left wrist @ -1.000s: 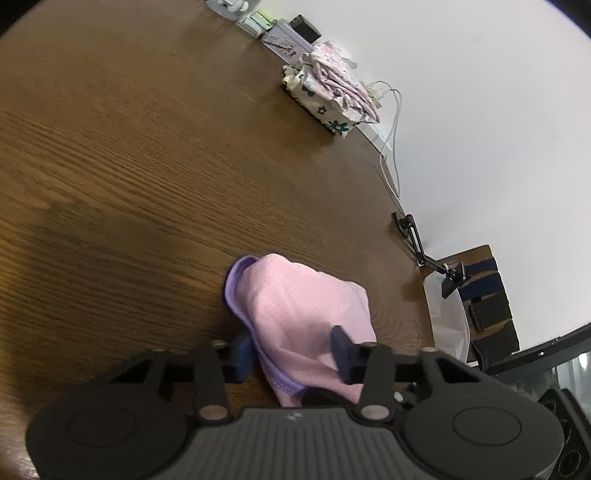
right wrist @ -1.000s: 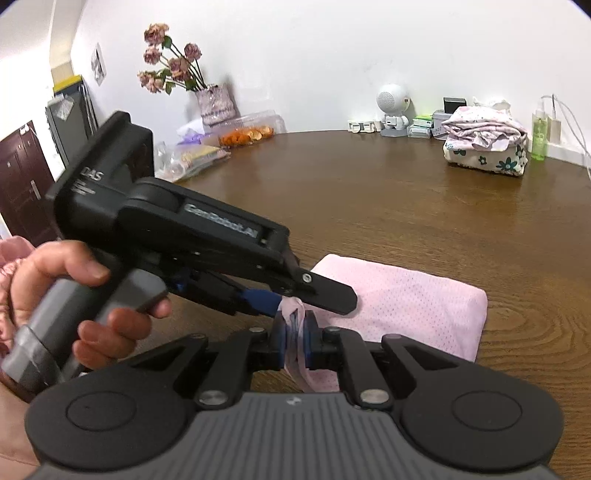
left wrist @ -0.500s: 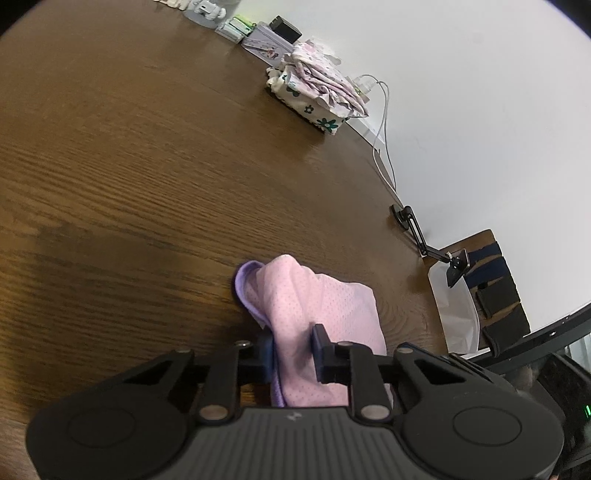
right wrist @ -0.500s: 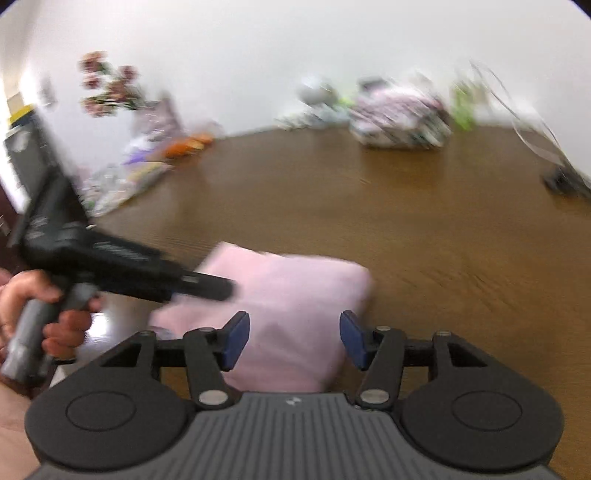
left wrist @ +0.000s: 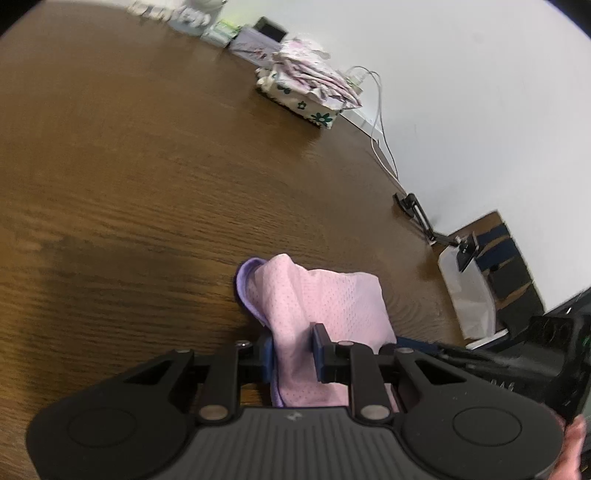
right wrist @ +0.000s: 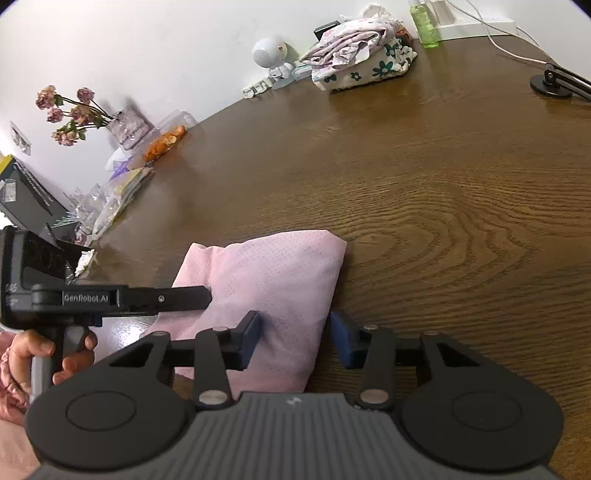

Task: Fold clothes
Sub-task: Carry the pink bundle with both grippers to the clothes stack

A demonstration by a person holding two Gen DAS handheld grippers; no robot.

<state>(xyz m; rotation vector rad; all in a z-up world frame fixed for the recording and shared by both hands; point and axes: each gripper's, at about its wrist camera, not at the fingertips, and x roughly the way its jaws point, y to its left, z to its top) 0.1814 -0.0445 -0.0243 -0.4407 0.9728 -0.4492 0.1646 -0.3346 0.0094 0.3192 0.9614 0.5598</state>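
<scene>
A folded pink mesh garment [right wrist: 273,280] with a purple trim [left wrist: 245,284] lies on the brown wooden table [right wrist: 424,184]. In the left wrist view my left gripper [left wrist: 293,354] is shut on the garment's near edge, cloth bunched between its blue pads. The right wrist view shows that same left gripper [right wrist: 205,295] reaching in from the left, held by a hand [right wrist: 44,350]. My right gripper [right wrist: 299,336] straddles the garment's right near corner. Its jaws are closing, and the right pad [right wrist: 341,341] stands just clear of the cloth.
A floral box with a heap of clothes [right wrist: 362,55] stands at the table's far edge beside a white round figurine [right wrist: 269,51] and a green bottle [right wrist: 424,26]. Dried flowers [right wrist: 74,114] and snack bags [right wrist: 162,144] sit far left. A black clamp arm [right wrist: 554,79] is far right.
My right gripper let go of the cloth edge, opened, swung right and now narrows around the garment's right corner. My left gripper closed on the near edge.
</scene>
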